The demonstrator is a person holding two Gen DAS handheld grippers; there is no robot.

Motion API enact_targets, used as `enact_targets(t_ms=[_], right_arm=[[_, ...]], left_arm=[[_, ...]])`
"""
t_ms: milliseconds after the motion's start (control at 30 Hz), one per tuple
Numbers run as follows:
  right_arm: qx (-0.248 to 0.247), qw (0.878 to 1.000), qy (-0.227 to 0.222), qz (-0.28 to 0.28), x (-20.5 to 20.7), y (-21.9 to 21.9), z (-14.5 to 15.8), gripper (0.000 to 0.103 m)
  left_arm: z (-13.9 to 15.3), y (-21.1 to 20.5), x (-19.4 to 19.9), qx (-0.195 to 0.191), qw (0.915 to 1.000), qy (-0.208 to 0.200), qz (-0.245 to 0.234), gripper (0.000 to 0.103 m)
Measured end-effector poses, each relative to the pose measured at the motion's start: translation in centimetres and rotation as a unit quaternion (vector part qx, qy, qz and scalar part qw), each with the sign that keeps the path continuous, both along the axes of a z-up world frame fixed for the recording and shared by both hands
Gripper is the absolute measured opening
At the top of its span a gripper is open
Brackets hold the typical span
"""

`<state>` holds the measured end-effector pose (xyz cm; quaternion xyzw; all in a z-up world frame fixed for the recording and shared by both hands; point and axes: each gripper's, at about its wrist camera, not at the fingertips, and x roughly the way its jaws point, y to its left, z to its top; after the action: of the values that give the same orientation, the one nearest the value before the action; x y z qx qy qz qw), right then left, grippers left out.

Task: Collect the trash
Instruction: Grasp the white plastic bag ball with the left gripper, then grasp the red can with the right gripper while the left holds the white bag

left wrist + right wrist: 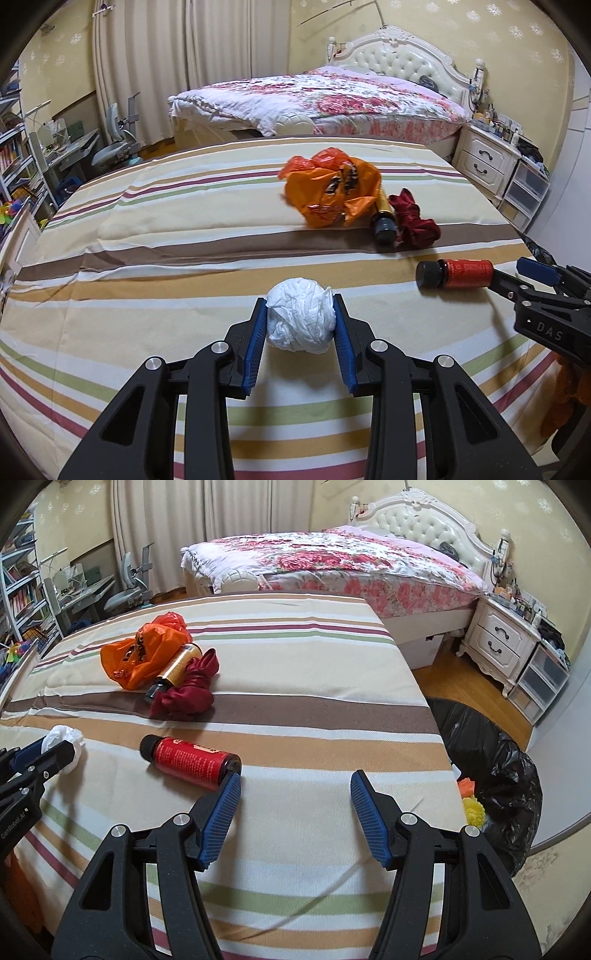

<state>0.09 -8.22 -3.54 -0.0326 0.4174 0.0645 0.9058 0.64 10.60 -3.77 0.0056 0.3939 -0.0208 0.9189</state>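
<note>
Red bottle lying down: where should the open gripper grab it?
Probably across its red middle, coming down from above. The red bottle lies on its side on the striped sheet, the right gripper open, one pad at its base. The black cap is narrower.

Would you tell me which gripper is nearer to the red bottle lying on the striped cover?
Right. The right gripper stands open with one pad at the base of the red bottle. The left gripper, farther off, is shut on a white paper wad.

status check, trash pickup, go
Left gripper shut on paper wad. Right gripper open, beside red bottle. Bin bag path clear.
</note>
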Motion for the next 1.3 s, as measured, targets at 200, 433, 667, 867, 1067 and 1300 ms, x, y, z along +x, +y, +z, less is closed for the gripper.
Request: enact_targets(t_ms=[200, 433, 667, 867, 1067, 1300], right_arm=[[0.003, 1.0, 0.008, 0.026, -0.6, 1.5, 0.0, 0.061], [-0.002, 0.999, 0.004, 0.041, -1.6, 2.6, 0.3, 0.061], [0.002, 0.999, -0.005, 0.042, -1.7, 3.0, 1.0, 0.061], [0.007, 0.998, -0.008, 0.069, -1.3, 4.9, 1.3, 0.061], [0.007, 0.995, -0.007, 0.099, 0.1, 7.6, 1.0, 0.057], [0.001, 0.994, 0.007, 0.106, 0.6, 8.2, 0.3, 0.044]], left_arm=[[-0.3, 1.6, -0.3, -0.006, 0.9998, 0.005, 0.016, 0.035], [0.0, 2.6, -1.0, 0.002, 0.9996, -0.005, 0.027, 0.035], [0.2, 4.3, -1.2, 0.006, 0.9987, -0.012, 0.048, 0.035], [0.2, 5.6, -1.5, 0.004, 0.9978, -0.012, 0.065, 0.035], [-0.1, 6.2, -1.7, 0.0, 0.9974, -0.009, 0.071, 0.035], [-0.2, 6.5, -1.6, -0.006, 0.9973, -0.01, 0.073, 0.035]])
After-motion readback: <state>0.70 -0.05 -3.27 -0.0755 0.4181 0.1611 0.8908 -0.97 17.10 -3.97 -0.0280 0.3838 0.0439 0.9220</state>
